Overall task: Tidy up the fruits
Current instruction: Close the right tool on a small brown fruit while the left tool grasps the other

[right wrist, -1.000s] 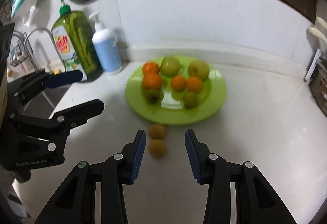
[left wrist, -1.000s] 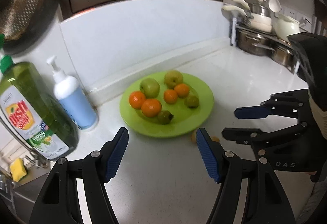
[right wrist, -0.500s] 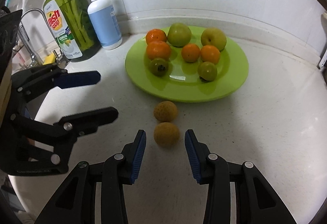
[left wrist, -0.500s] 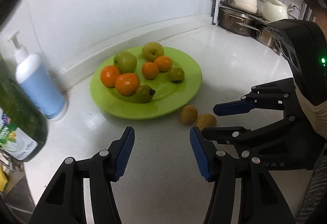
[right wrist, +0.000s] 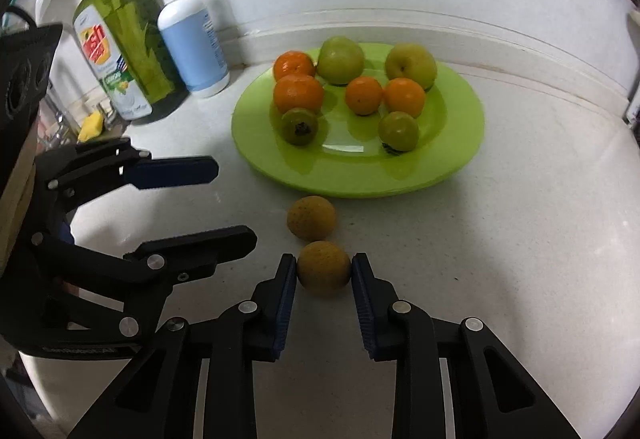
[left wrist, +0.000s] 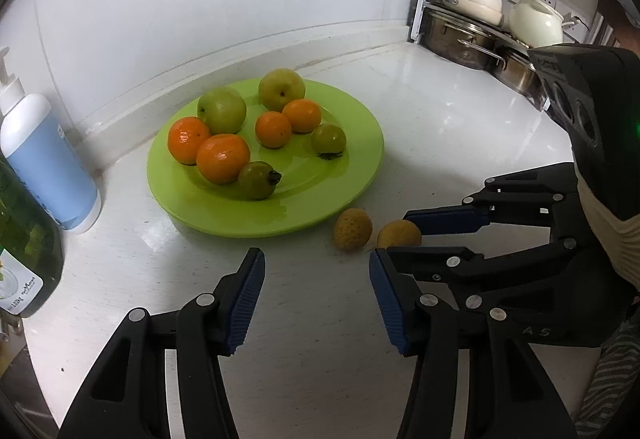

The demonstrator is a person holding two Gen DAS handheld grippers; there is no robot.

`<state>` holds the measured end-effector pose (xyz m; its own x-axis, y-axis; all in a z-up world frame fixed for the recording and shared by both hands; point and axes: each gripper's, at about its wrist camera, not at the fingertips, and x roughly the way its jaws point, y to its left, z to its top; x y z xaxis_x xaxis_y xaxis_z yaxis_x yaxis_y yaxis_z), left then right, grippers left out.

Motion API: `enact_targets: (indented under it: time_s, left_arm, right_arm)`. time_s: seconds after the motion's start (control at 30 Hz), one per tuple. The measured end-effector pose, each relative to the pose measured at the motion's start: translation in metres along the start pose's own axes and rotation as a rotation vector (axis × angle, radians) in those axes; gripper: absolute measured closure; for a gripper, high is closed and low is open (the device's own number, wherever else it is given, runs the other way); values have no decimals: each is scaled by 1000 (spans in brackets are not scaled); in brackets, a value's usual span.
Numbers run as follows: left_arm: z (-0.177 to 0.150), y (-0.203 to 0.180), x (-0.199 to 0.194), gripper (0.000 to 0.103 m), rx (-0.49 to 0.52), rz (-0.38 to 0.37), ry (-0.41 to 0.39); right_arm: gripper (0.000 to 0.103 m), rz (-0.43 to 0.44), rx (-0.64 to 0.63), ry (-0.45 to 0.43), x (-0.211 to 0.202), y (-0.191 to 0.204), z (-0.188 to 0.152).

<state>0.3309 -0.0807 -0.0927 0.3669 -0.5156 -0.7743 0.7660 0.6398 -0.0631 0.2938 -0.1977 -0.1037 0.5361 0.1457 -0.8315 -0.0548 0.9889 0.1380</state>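
Note:
Two small brown round fruits lie on the white counter just in front of a green plate (right wrist: 460,155). The plate holds oranges, green apples and two small green fruits. My right gripper (right wrist: 324,271) is shut on the nearer brown fruit (right wrist: 323,267), a pad pressing each side while it rests on the counter. The other brown fruit (right wrist: 311,218) sits free beside it, toward the plate. My left gripper (left wrist: 316,263) hovers over bare counter left of these fruits; its jaws are closing with nothing between them. It also shows in the right wrist view as the left gripper (right wrist: 234,205).
A white-and-blue pump bottle (right wrist: 192,47) and a green dish-soap bottle (right wrist: 120,51) stand left of the plate near the wall. A yellow sponge (right wrist: 91,125) lies by the sink edge. Steel pots and white cookware (left wrist: 472,35) crowd the far right corner.
Both grippers came down and closer to the counter. The right jaws closed onto the nearer brown fruit. The left jaws narrowed.

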Motion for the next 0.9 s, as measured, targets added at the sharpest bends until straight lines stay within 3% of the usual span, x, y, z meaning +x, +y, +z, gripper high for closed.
enact_targets:
  time_s: [0.4,0.57,0.9]
  left_arm:
    - [10,-18,21,59,-130,-18,19]
    - [12,-19,37,67,-161,21,62]
    - [12,-22,46,73,-232,58,73]
  right_arm:
    - [73,-66,89,-45,-23,-32,0]
    - [73,-85,111,-53,-27,-44,-3]
    - [73,-79,126,-52,-27,-52,-7]
